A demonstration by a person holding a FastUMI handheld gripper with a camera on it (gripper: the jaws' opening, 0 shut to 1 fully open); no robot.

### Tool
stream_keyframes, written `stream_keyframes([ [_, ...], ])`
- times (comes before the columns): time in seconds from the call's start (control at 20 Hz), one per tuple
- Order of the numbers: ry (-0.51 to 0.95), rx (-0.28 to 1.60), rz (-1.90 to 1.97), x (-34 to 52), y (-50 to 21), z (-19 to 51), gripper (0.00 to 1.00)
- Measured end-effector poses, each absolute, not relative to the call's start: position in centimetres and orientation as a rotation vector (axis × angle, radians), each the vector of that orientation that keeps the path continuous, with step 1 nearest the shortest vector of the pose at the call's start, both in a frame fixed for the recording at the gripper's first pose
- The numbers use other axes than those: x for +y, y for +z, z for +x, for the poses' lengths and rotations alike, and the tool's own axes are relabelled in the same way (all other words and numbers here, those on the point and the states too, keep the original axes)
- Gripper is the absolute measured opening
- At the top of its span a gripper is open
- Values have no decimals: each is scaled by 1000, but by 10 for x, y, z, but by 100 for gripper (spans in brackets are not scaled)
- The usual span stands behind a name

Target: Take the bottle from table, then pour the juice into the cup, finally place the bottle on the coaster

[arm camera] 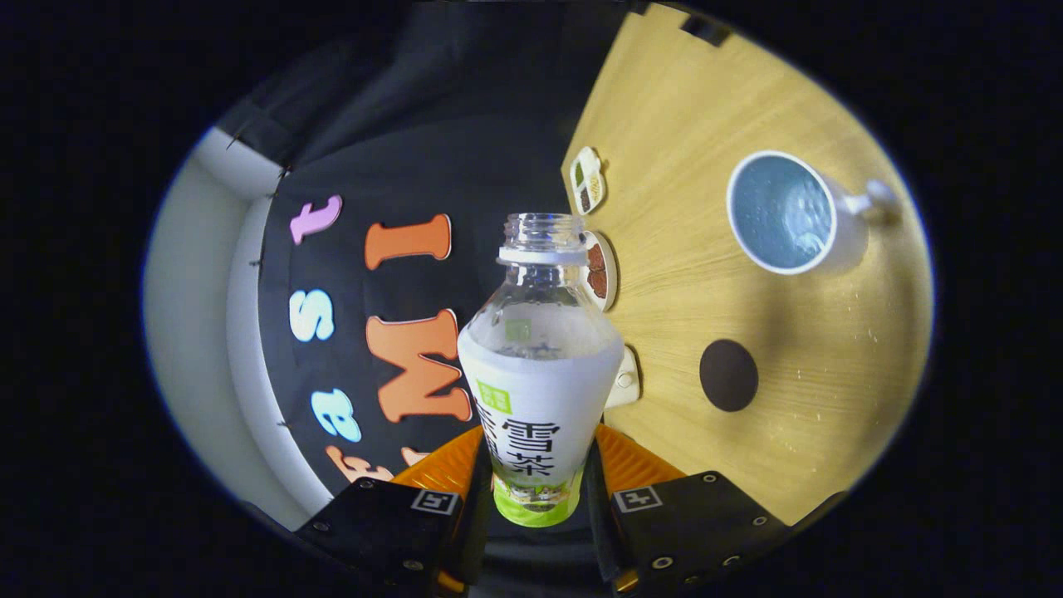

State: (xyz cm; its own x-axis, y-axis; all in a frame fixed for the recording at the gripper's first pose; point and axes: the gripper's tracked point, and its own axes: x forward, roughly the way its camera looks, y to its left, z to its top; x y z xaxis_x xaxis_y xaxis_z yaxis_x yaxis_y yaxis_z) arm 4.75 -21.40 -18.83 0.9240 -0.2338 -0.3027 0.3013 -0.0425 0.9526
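At the bottom centre of the frame the tongs (536, 477) are clamped on the bottle (538, 374), 1 finger pressing each side of its lower body, with a square black-and-white marker on each finger block. The bottle is clear plastic, uncapped, its threaded neck pointing toward the middle of the frame, with a white collar ring below the threads. A white label wraps its body, printed with dark East Asian characters and a small green square; a green band runs round the base. Clear liquid shows inside at the shoulder.

Beyond the bottle, the wooden worktop (706, 108) fills the right half of the frame, seen tilted. A dark round coaster (728, 374) lies at right of centre. Farther, at the upper right, a white cup (789, 213) with a handle stands with its blue-grey inside facing the camera. 3 small flat items (588, 180) lie along the worktop's edge behind the bottle.
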Motion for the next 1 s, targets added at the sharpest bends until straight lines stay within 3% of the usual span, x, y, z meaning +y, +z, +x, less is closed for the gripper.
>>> stream_keyframes([
  [0.4,-469,144,997,-231,-181,60,53],
  [1.0,-485,435,195,-204,-248,120,54],
])
